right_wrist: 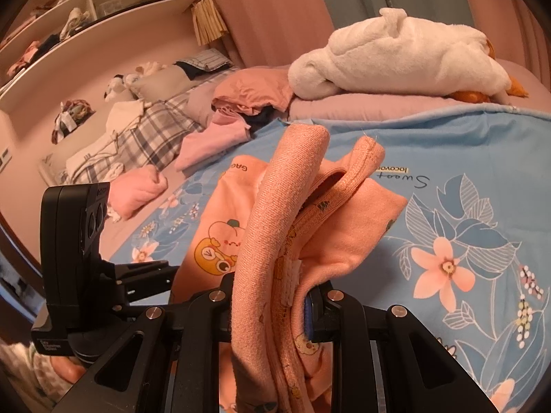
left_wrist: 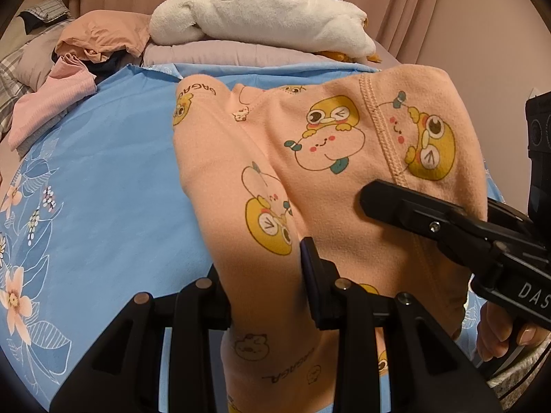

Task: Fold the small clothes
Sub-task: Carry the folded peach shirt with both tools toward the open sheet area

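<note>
A small peach garment (left_wrist: 310, 158) printed with yellow cartoon figures hangs lifted over the blue floral sheet (left_wrist: 103, 179). My left gripper (left_wrist: 265, 296) is shut on its near edge, the cloth pinched between the black fingers. In the same view the right gripper (left_wrist: 385, 203) comes in from the right, clamped on the garment's seamed edge. Seen from the right wrist, my right gripper (right_wrist: 272, 309) is shut on the ribbed waistband (right_wrist: 275, 206), which bunches upright between its fingers. The rest of the garment (right_wrist: 220, 227) trails down onto the sheet. The left gripper's body (right_wrist: 79, 241) shows at the left.
A white plush toy (left_wrist: 261, 10) lies on a mauve pillow (left_wrist: 241, 53) at the far end of the bed. Pink and peach clothes (left_wrist: 51, 103) are piled at the far left. Plaid bedding (right_wrist: 144, 137) and open shelves (right_wrist: 86, 17) lie beyond. A hand (left_wrist: 509, 330) grips the right handle.
</note>
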A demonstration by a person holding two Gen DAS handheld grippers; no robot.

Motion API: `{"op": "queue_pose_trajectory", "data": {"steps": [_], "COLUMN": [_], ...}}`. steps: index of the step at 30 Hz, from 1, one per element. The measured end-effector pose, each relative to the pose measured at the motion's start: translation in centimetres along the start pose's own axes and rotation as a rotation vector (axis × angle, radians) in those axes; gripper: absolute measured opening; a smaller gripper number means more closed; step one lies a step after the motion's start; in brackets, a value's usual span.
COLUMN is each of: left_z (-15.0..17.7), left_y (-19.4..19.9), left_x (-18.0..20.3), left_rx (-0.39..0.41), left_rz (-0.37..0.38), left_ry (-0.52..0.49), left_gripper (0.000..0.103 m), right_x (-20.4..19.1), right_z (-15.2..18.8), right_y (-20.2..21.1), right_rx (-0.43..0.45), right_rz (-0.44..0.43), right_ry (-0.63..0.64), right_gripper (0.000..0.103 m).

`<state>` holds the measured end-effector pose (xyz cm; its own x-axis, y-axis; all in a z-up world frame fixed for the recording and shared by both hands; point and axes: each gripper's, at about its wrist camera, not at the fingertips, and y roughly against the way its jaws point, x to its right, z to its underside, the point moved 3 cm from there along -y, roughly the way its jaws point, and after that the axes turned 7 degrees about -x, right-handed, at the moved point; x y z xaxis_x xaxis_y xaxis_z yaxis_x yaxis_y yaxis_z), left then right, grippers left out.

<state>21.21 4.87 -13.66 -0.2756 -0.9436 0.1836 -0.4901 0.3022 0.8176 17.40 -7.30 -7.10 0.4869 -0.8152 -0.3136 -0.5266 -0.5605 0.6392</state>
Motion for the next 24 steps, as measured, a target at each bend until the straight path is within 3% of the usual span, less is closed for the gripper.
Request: {"op": "queue_pose_trajectory", "data": {"steps": [24], "left_z": [-1.1], "left_y": [-3.7], "left_x": [-0.4], "left_rx": [-0.063], "left_rz": [-0.001], "left_ry": [0.012], "left_gripper": [0.032], "right_x": [2.2], "right_z": [0.0], "right_y": [-2.8], "right_rx": [-0.047], "right_rz": [0.011], "right_ry": [-0.037], "right_gripper": [0.025]}}
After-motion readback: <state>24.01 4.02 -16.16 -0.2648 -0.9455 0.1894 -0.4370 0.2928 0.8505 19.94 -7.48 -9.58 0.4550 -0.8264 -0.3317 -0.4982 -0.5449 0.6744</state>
